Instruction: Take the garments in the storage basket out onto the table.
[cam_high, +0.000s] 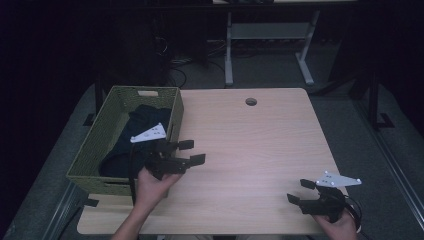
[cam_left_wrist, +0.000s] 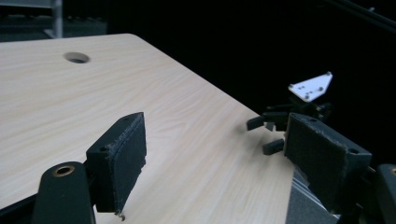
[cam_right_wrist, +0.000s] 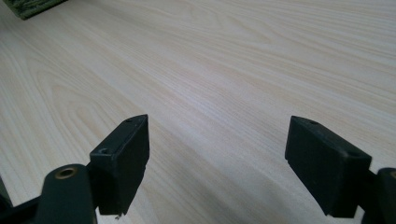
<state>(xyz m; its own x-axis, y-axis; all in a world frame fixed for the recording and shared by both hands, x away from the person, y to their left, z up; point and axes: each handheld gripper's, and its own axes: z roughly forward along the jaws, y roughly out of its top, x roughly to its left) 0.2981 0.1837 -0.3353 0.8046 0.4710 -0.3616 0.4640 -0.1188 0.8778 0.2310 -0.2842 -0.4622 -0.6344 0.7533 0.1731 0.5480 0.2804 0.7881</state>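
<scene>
Black grippers (cam_high: 191, 152) w/ padded fingers (cam_left_wrist: 122, 158), grey triangular screw-dotted plates, black cables.

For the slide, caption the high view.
Two open tools over a wooden table; dark cloth in green basket.

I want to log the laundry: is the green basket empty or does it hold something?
Not empty. The high view shows dark cloth lying inside the green basket, covering most of its floor.

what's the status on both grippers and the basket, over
Left gripper open, empty, beside the green basket. Right gripper open, empty, near table's front right corner. Dark cloth inside basket. Nothing between the grippers.
</scene>
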